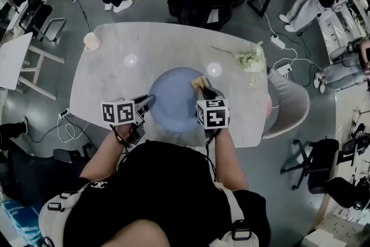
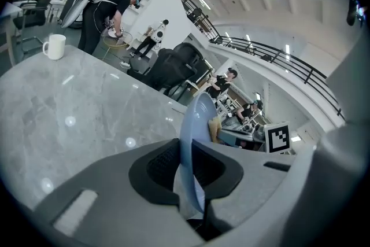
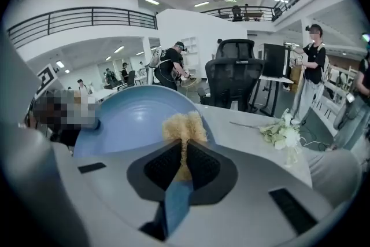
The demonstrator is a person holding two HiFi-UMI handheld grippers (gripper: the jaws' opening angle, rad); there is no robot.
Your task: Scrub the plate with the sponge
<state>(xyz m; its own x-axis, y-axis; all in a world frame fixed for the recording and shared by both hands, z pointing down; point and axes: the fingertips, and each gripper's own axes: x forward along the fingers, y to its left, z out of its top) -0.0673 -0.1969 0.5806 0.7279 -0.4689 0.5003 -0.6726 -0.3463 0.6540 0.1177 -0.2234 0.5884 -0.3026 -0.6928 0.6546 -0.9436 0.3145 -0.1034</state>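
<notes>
Jaws first: in the head view the left gripper [image 1: 147,102] pinches the blue plate's [image 1: 173,98] left rim over the grey surface [image 1: 115,72]. Left gripper view: jaws clamped on that rim, with the plate tilted up. Right gripper view: the right gripper's [image 3: 185,162] jaws are squeezed on the tan sponge [image 3: 184,127], which sits at the plate's rim.

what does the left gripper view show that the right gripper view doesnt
Only the left gripper view: a white mug far across the table, and the left claw shut on the blue plate at its rim. Only the right gripper view: white flowers lying on the table, and the right claw shut on the sponge. Both: the plate and the grey table.
</notes>
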